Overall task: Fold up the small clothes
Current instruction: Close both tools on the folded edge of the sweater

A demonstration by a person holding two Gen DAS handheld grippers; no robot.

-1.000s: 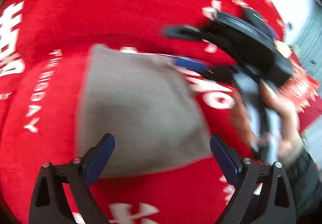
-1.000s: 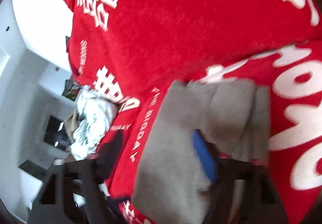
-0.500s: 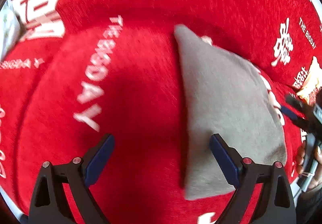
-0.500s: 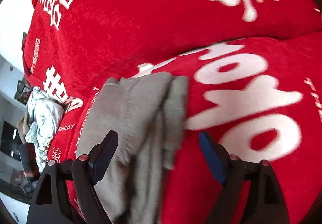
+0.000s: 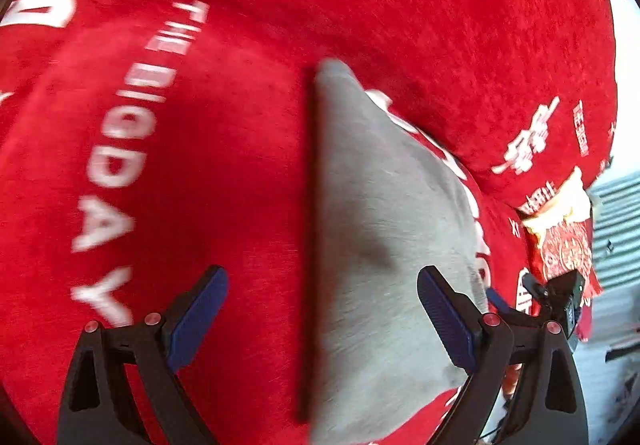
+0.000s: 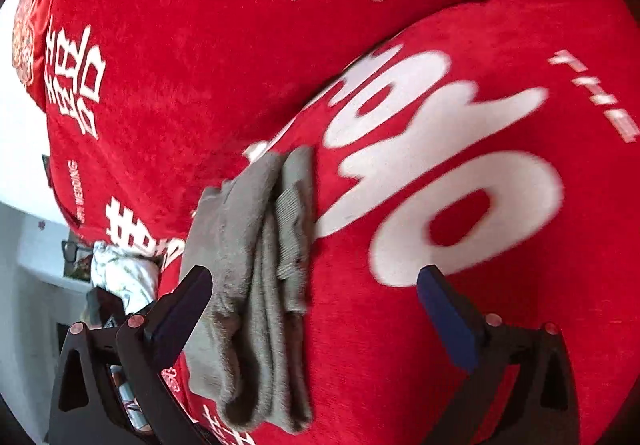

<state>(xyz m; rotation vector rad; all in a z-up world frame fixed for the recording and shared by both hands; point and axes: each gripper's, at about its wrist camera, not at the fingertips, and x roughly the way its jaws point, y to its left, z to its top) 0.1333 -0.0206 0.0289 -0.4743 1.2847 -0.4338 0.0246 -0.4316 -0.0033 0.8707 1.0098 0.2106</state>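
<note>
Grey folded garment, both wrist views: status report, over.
Left gripper open, empty. Right gripper open, empty. Grey folded fabric garment lying free on red printed sofa cover. Nothing in the way.

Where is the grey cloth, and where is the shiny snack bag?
Grey cloth (image 5: 380,229): left wrist view, on the middle of its flat top.
Grey cloth (image 6: 248,245): right wrist view, on its folded layers.
Snack bag (image 5: 560,241): left wrist view, on its red front.
</note>
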